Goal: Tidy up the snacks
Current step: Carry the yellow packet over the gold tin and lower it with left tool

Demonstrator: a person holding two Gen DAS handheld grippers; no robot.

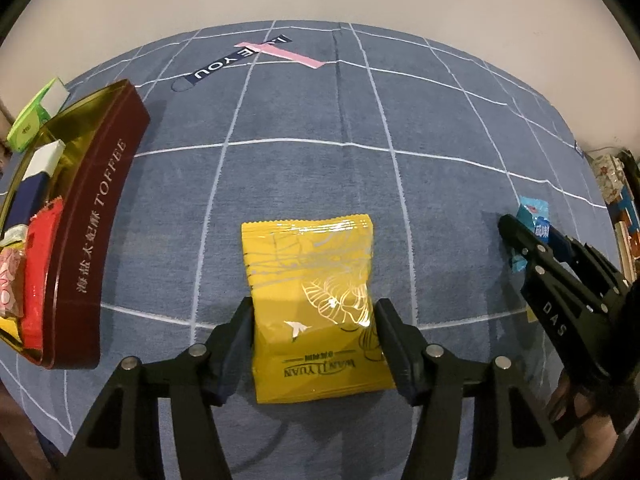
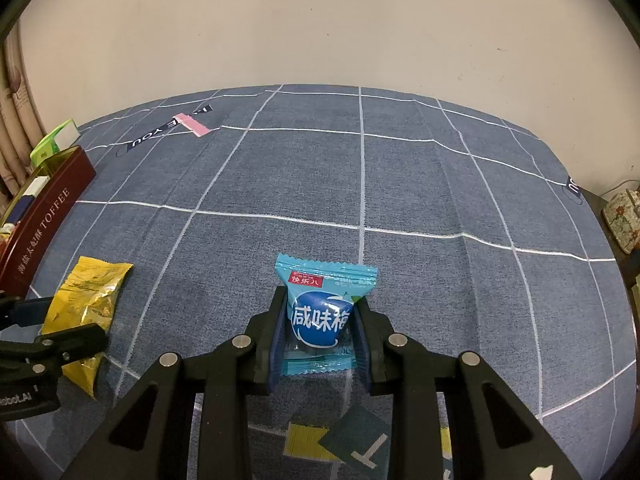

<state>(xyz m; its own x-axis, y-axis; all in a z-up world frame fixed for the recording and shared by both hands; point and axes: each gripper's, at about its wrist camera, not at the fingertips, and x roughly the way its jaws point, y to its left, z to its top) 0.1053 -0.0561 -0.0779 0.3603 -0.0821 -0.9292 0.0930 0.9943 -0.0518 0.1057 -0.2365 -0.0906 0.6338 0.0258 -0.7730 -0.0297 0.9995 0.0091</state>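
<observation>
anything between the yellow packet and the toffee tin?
Nothing: left wrist view shows only bare blue grid cloth between the yellow packet and the toffee tin.

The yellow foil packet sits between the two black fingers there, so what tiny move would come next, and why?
Probably lift it a little. The left gripper has its pads against both side edges of the yellow foil snack packet, which lies flat on the blue checked cloth. The open dark red toffee tin, already holding snacks, stands to its left, a likely destination.

Dim indoor light, soft shadows, heavy fisheye edge warping
</observation>
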